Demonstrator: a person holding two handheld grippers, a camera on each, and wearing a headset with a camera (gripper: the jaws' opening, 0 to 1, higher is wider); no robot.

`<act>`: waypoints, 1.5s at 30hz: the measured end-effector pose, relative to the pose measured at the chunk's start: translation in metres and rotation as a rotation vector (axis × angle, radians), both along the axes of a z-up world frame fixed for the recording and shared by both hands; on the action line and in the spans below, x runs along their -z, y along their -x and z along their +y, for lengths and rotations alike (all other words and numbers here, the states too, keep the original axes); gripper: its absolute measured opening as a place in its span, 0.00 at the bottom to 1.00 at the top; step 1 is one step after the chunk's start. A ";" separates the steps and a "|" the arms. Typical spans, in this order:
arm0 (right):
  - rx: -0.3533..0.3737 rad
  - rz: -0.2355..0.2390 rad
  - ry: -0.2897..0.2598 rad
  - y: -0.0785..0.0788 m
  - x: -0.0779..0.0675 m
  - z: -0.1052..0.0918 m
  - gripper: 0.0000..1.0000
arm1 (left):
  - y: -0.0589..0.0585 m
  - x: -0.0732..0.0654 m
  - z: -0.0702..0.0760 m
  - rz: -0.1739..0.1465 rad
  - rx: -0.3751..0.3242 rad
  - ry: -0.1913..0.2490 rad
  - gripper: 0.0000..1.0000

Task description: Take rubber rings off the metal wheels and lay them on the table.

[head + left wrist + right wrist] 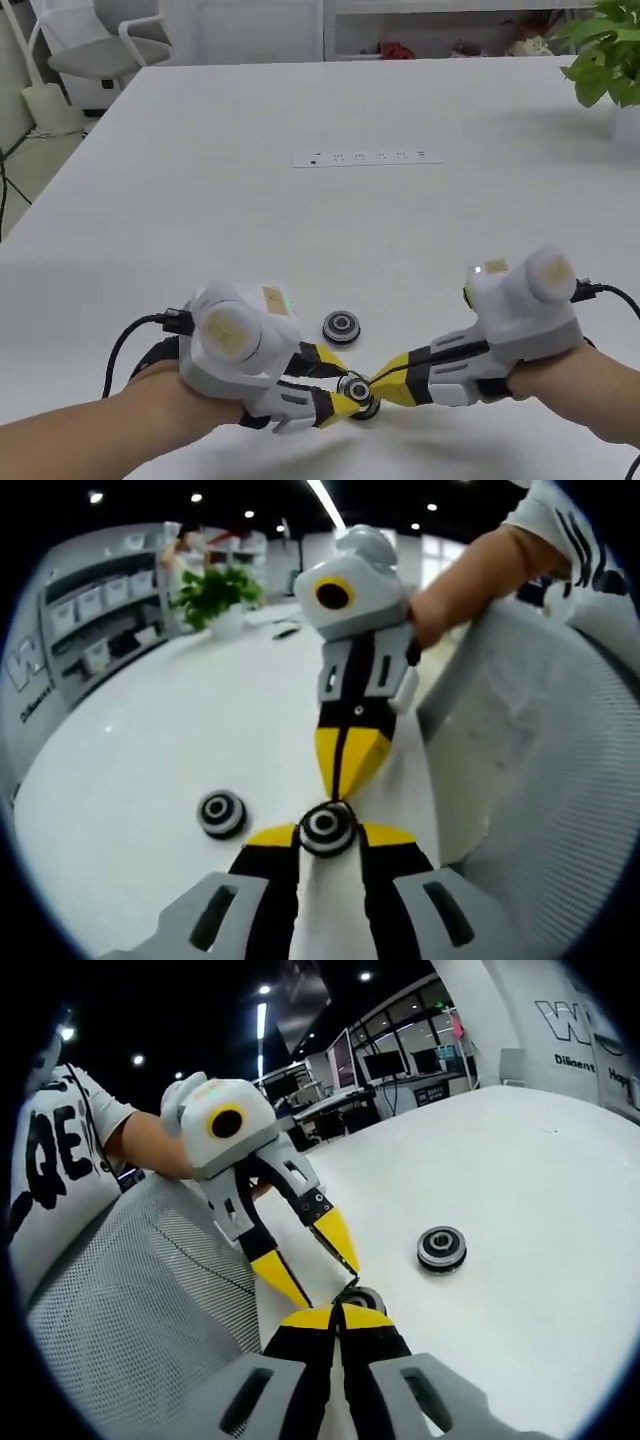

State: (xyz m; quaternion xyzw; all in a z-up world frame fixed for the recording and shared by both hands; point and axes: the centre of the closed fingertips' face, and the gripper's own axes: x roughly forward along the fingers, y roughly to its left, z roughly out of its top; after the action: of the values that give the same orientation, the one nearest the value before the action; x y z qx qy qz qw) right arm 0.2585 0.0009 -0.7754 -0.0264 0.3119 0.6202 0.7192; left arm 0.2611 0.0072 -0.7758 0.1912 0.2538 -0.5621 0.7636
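A small metal wheel [357,388] with a black rubber ring is held just above the white table [300,220] near its front edge. My left gripper [347,393] is shut on this wheel [327,827], one yellow tip on each side. My right gripper [381,389] comes in from the opposite side, its jaws closed together on the ring at the wheel's rim [364,1299]. In the left gripper view the right gripper [341,786] points down at the wheel's top edge. A second ringed wheel [341,326] lies flat on the table just beyond.
A white power strip [367,157] lies mid-table. A green plant [605,50] stands at the far right corner, and an office chair [100,50] beyond the far left edge. The person's grey mesh garment [150,1310] is close behind the grippers.
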 end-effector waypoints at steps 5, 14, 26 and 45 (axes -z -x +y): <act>0.005 -0.001 -0.005 -0.001 -0.005 -0.001 0.00 | 0.001 -0.010 0.007 -0.008 -0.013 0.015 0.29; 0.003 -0.010 -0.030 -0.001 -0.018 0.004 0.00 | 0.006 -0.031 0.020 -0.011 -0.050 0.062 0.35; -0.003 -0.008 -0.061 0.001 -0.032 0.013 0.00 | 0.005 -0.047 0.048 -0.042 -0.118 0.097 0.44; -0.022 -0.014 -0.087 -0.004 -0.038 0.047 0.00 | -0.003 -0.055 0.113 -0.086 -0.294 0.103 0.55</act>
State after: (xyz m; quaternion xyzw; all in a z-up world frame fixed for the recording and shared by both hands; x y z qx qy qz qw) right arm 0.2624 0.0478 -0.7377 -0.0027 0.2794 0.6411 0.7148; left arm 0.2641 0.1198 -0.7211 0.1367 0.2169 -0.4477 0.8567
